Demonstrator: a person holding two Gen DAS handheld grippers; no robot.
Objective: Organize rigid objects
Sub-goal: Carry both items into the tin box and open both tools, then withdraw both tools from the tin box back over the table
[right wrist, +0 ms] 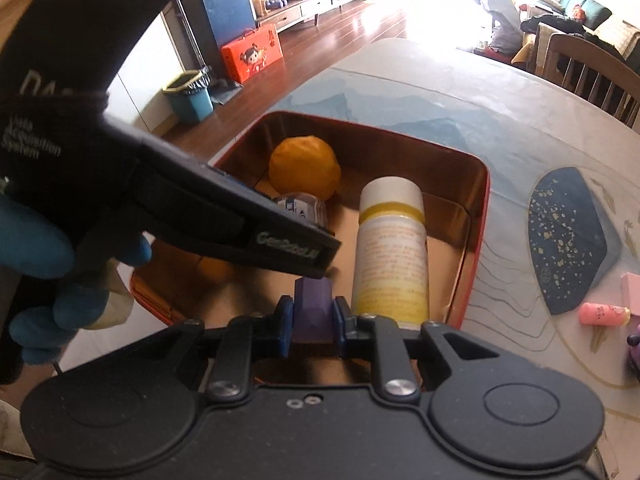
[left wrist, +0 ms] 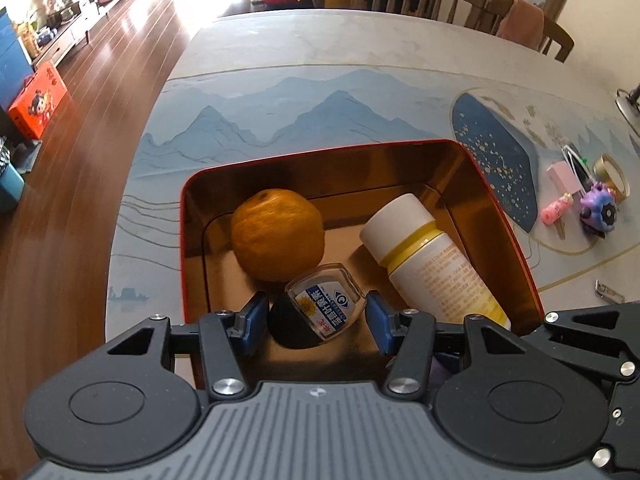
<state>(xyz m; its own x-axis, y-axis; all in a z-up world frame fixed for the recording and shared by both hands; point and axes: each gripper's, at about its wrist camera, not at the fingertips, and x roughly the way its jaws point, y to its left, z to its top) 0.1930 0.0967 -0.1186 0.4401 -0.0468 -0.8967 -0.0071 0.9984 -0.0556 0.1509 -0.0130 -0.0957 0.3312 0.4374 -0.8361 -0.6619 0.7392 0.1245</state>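
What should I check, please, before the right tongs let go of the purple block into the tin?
1. Right tongs shut on purple block: ok.
2. Block above the inside of the tin: ok.
3. Left tongs open around small bottle: ok.
4. Small bottle resting freely in the tin: cannot tell.
5. Left tongs clear of the block: not ok, their housing crosses just above it.
6. Orange and white bottle lying in the tin: ok.
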